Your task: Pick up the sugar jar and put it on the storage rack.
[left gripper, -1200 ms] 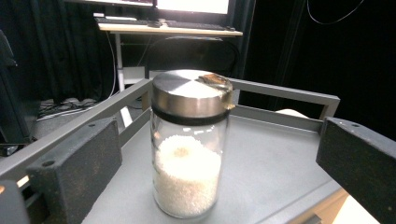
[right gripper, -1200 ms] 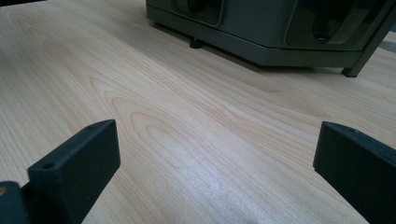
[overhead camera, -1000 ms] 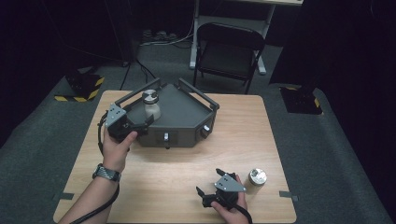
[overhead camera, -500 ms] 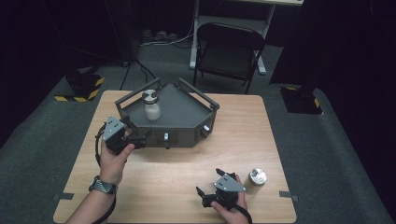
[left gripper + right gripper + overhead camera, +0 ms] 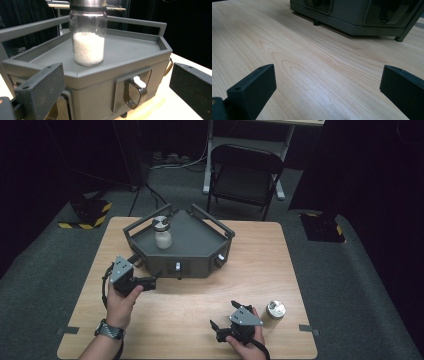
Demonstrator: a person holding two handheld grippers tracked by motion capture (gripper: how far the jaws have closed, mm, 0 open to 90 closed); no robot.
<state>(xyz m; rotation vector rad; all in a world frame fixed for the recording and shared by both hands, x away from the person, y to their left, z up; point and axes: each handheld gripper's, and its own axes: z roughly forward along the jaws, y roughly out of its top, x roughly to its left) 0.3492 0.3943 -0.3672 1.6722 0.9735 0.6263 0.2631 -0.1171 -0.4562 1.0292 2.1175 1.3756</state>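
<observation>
A glass jar (image 5: 88,37) of white powder is seen standing upright on the grey tray-topped stand (image 5: 200,251), beyond and above the left gripper (image 5: 150,282), which is held just in front of the stand's front-left face. The jar's metal lid is cut off at the top edge of the left gripper view (its whole shape is seen from the high view). The left gripper's jaws are spread wide and nothing is held. The right gripper (image 5: 223,320) is likewise spread wide and empty, low over the wooden table (image 5: 310,270), with a second, capped jar (image 5: 274,310) just beside it.
</observation>
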